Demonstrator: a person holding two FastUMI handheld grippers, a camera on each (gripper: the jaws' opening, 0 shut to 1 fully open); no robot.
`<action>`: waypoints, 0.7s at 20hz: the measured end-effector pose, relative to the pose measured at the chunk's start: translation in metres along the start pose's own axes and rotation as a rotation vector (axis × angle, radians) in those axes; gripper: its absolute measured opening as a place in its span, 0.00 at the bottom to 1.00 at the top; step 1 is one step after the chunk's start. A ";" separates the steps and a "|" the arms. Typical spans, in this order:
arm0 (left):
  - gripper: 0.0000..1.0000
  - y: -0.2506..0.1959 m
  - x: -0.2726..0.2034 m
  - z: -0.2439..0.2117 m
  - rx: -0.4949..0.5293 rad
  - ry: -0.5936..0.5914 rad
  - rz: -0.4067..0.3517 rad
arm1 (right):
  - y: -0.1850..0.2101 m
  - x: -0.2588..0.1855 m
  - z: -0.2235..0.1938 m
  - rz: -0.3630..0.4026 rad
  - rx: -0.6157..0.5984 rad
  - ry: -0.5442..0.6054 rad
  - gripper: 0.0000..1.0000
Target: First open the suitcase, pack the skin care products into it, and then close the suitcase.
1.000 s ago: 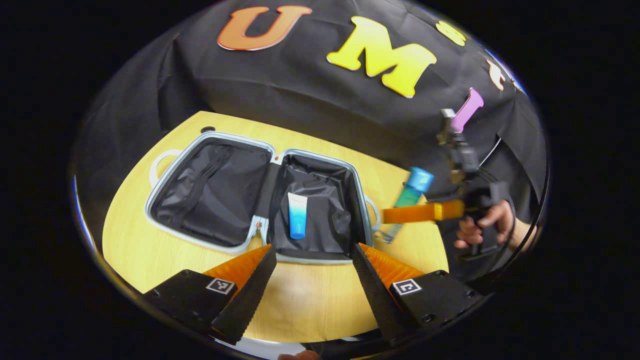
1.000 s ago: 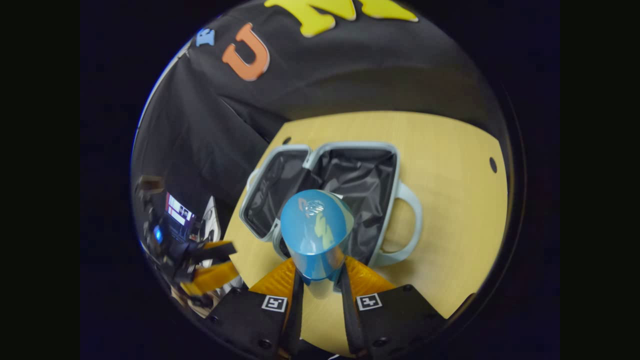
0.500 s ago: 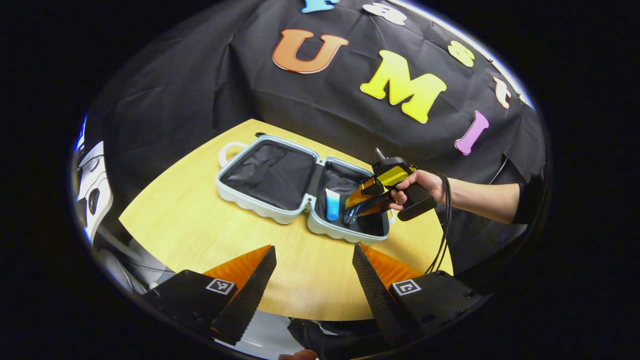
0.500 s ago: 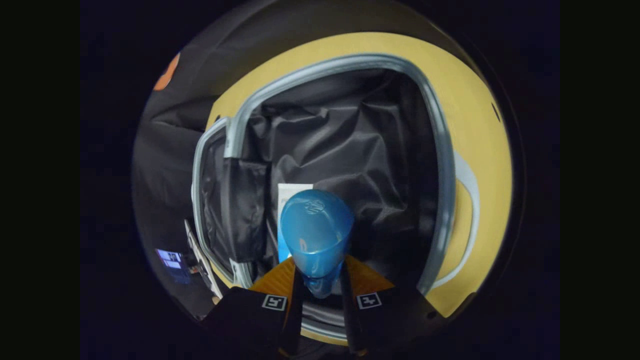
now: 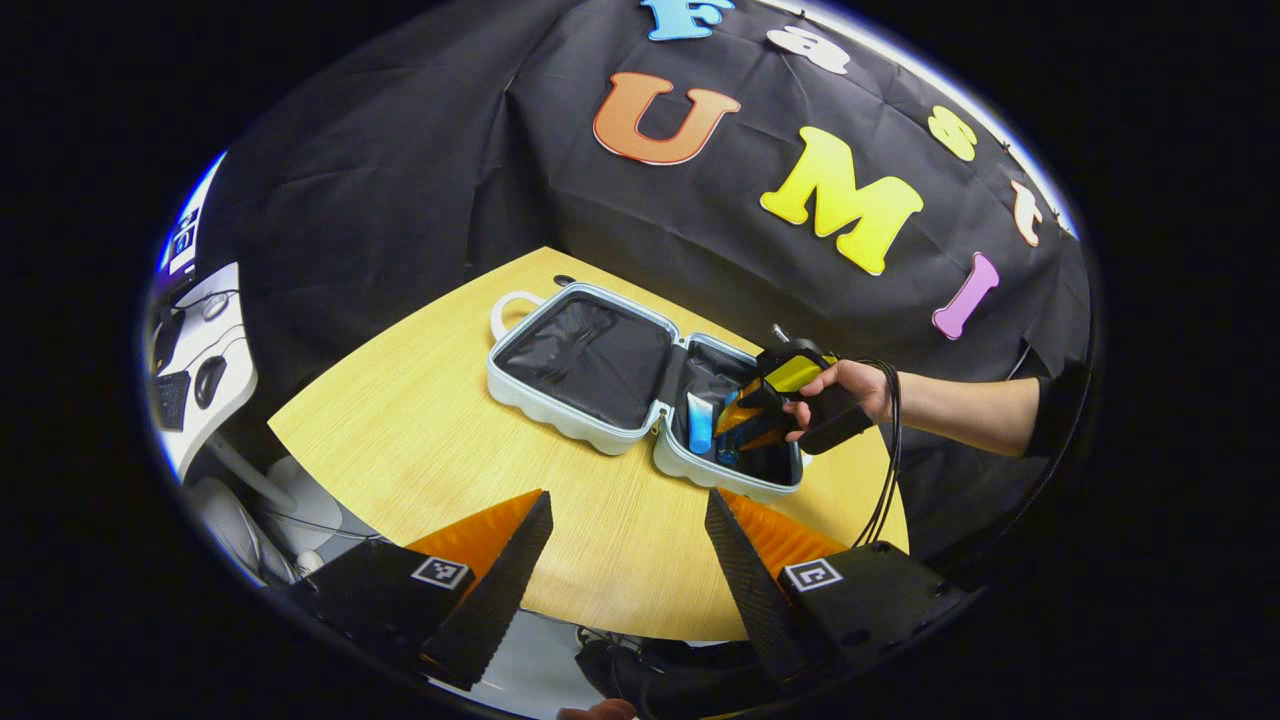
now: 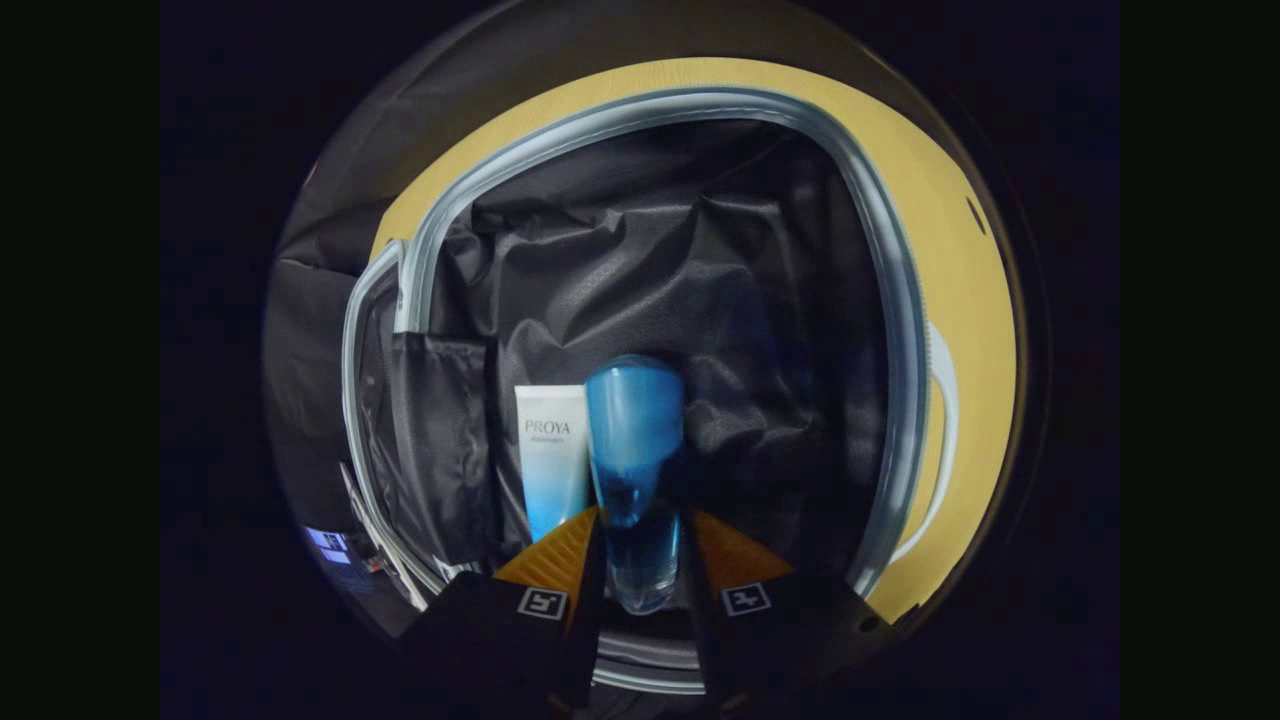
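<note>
The right hand-held gripper grips the blue bottle in the open suitcase, cap pointing forward, lengthwise beside the tube. The left hand-held gripper gapes over the tabletop edge.

Glossy translucent plastic bottle, crinkled matt cloth suitcase lining, smooth pale wood-grain table.

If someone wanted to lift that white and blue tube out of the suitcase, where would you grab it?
Probably across the tube's flat middle, coming straight down from above with jaws open. It lies flat on the suitcase's black lining with the bottle close alongside, so one finger would need to slip between them.
</note>
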State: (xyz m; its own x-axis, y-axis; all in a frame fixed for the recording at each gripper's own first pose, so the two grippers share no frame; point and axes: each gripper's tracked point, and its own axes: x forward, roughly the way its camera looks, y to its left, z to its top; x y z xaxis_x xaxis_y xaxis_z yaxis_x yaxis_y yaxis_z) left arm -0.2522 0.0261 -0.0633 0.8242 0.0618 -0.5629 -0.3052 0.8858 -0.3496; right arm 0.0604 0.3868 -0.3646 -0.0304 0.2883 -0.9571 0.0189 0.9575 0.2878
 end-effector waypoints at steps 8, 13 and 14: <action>0.98 -0.006 0.015 0.022 -0.061 -0.058 -0.056 | -0.008 -0.052 -0.011 0.064 -0.086 -0.092 0.54; 0.98 0.018 0.056 0.052 -0.173 -0.155 -0.153 | -0.012 -0.127 -0.024 0.218 -0.192 -0.345 0.62; 0.98 0.032 0.067 0.055 -0.160 -0.160 -0.141 | -0.017 -0.142 -0.032 0.240 -0.235 -0.392 0.62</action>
State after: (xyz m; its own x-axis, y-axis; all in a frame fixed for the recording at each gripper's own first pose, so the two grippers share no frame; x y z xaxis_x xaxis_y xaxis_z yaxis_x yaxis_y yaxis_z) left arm -0.1803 0.0842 -0.0709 0.9250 0.0258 -0.3790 -0.2427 0.8077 -0.5373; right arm 0.0327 0.3297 -0.2327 0.3252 0.5179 -0.7912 -0.2466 0.8542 0.4577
